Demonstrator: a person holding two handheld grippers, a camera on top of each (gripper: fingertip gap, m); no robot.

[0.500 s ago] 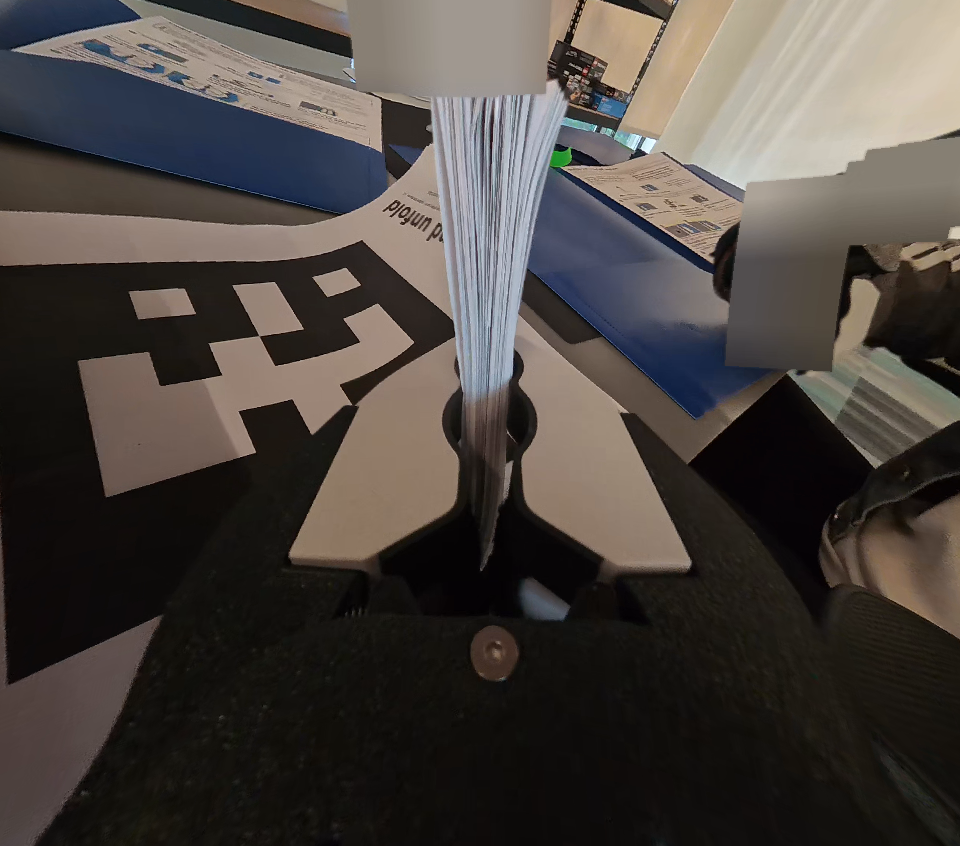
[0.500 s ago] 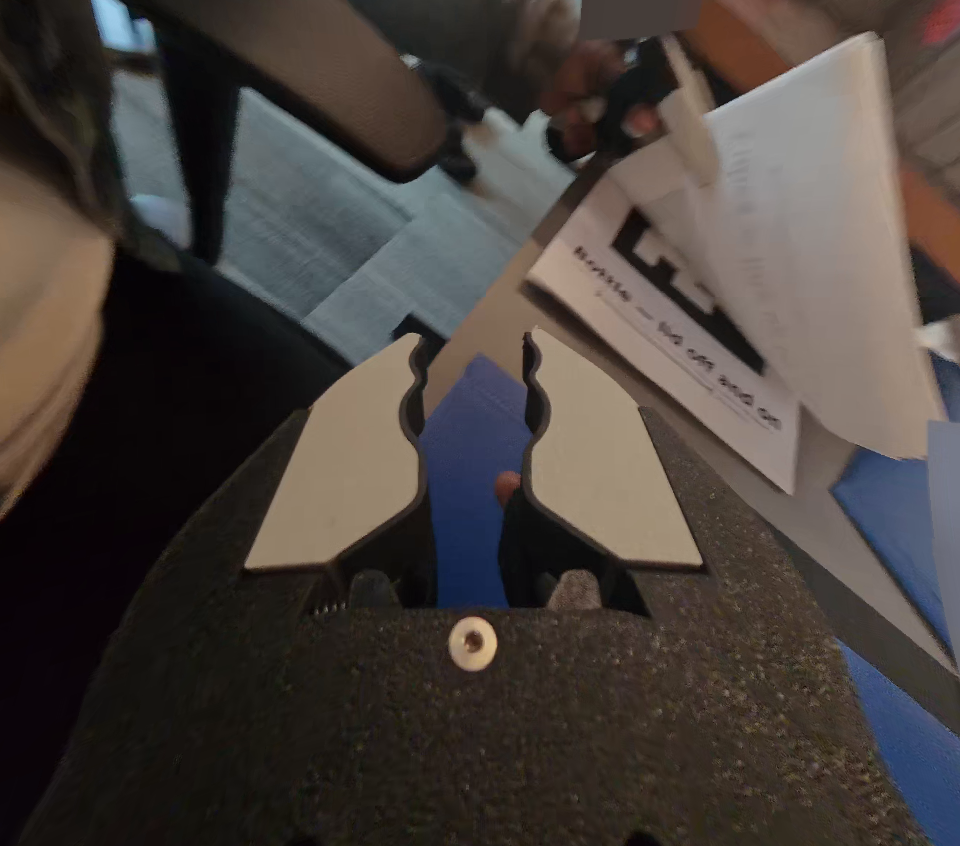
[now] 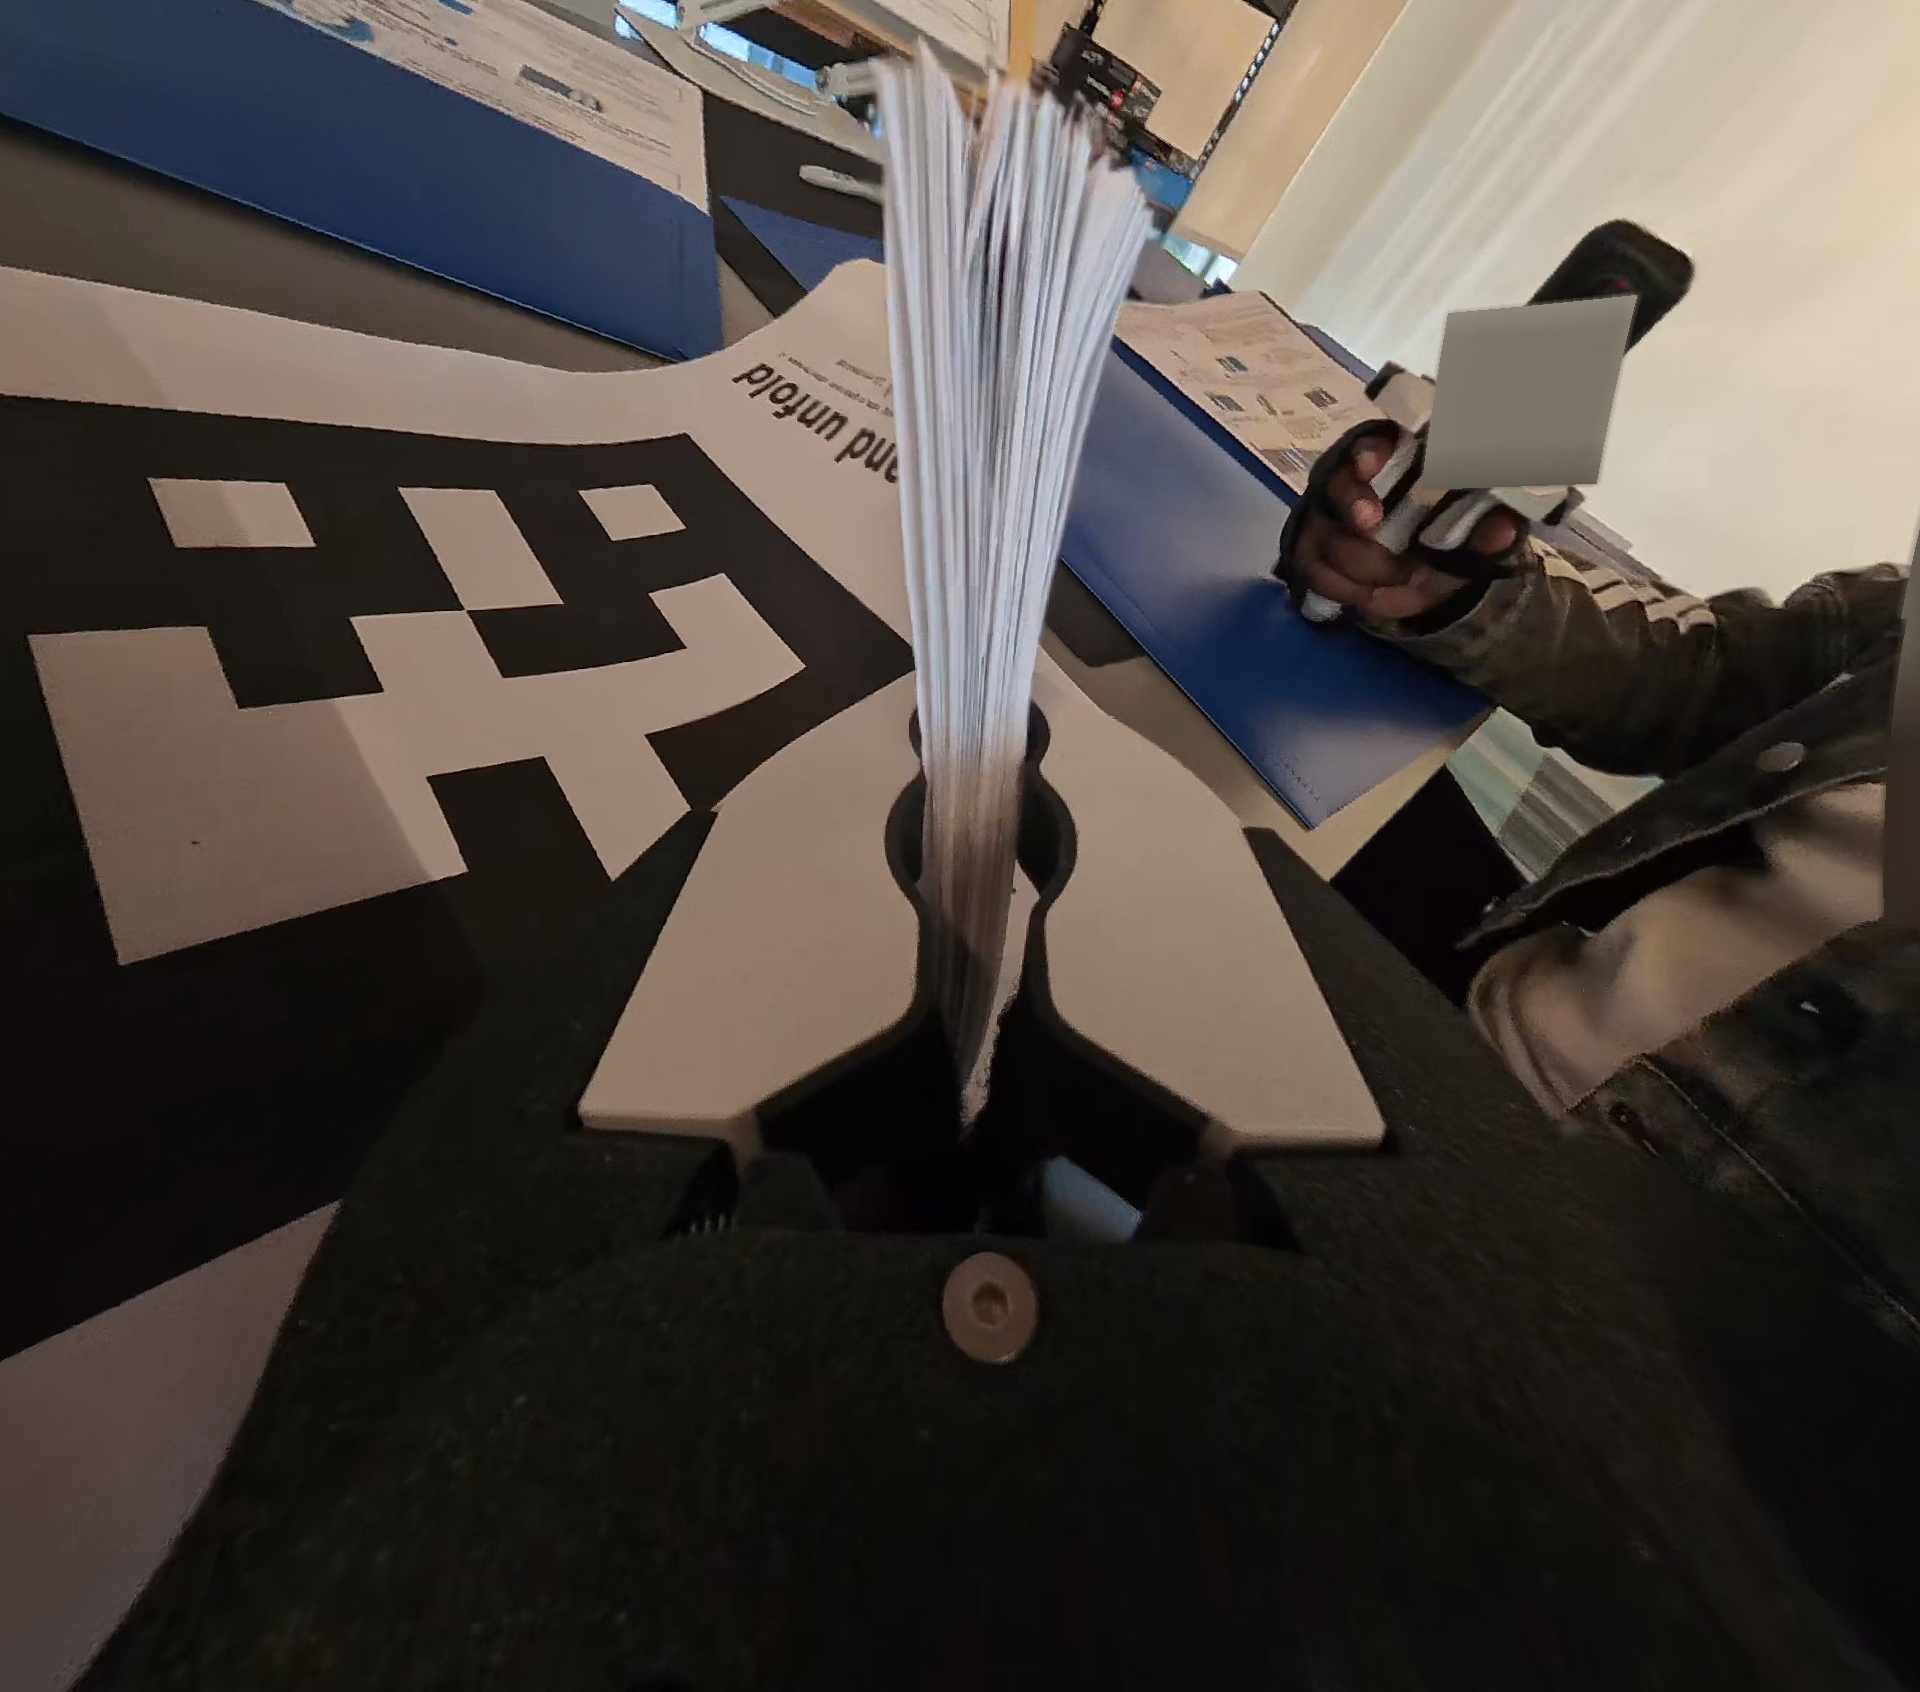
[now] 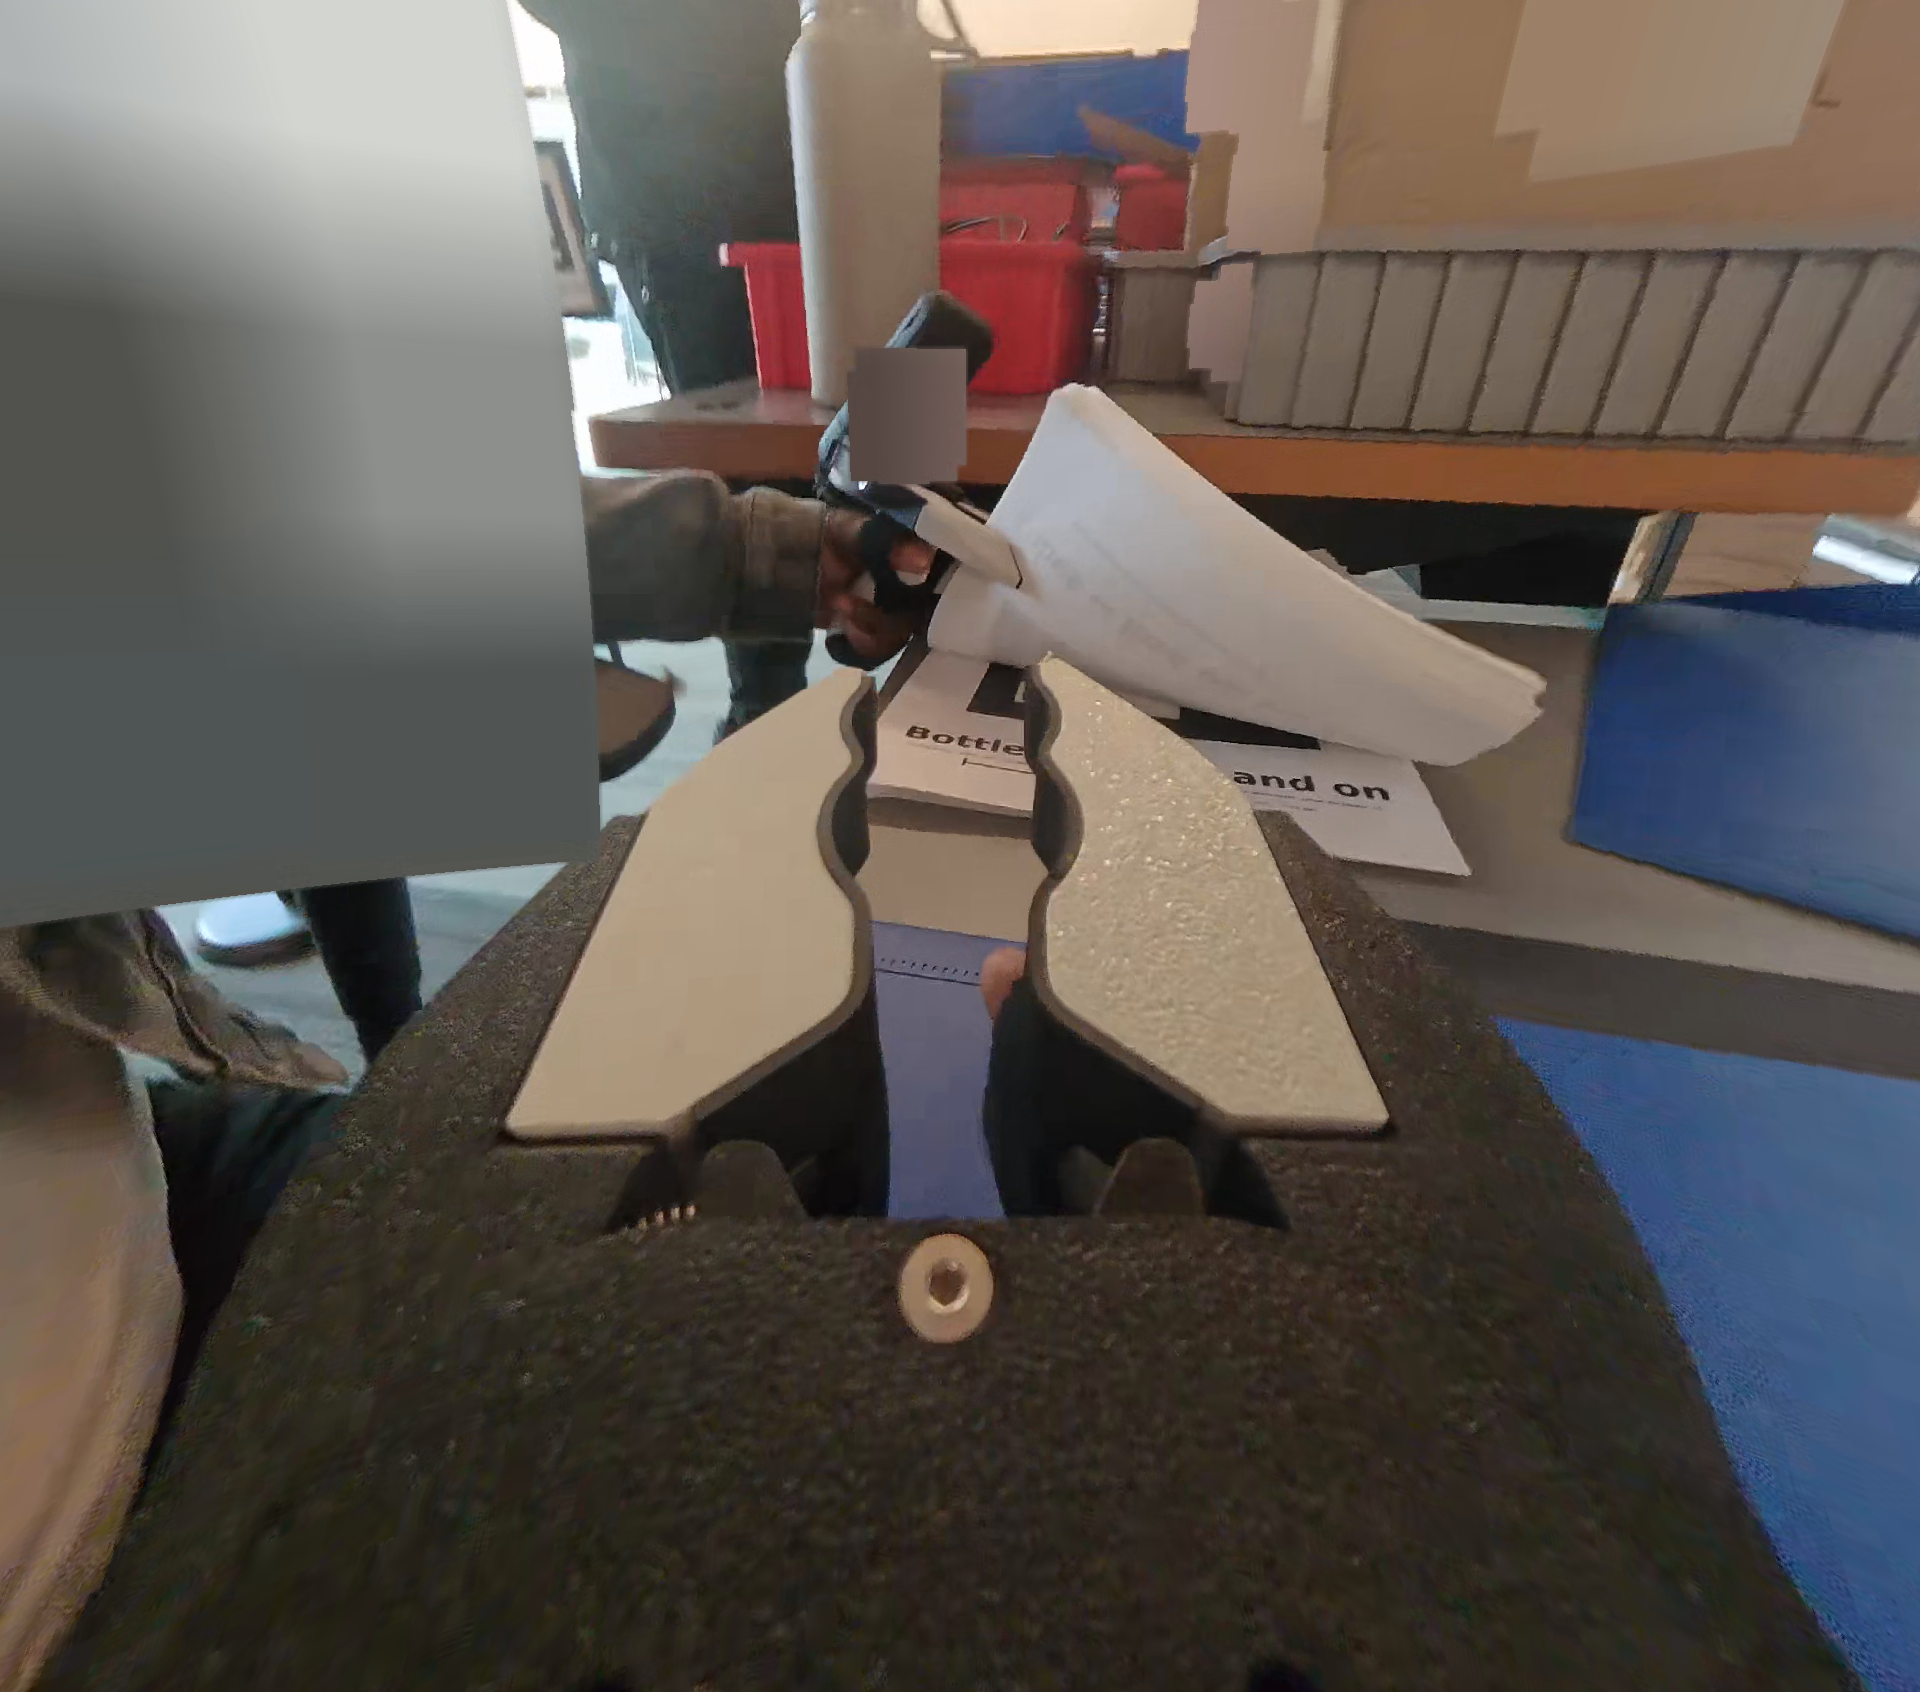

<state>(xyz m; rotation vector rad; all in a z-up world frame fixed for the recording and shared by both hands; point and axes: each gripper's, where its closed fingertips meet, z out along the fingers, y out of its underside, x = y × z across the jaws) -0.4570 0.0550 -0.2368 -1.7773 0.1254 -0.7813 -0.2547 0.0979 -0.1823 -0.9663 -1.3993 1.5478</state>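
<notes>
Left wrist view: left claw [image 3: 977, 749] clamps paper stack [image 3: 997, 416] edge-on.

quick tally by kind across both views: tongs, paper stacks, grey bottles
tongs: 2 (left tongs shut on the stack, right tongs open and empty)
paper stack: 1
grey bottle: 1
total: 4

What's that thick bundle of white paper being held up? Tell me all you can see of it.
The stack of white sheets is plain, thin paper, many pages thick. The left hand-held gripper pinches it at one end, so the loose edges fan apart. In the right wrist view it droops, lifted over a printed black-and-white sheet on the grey table.
</notes>
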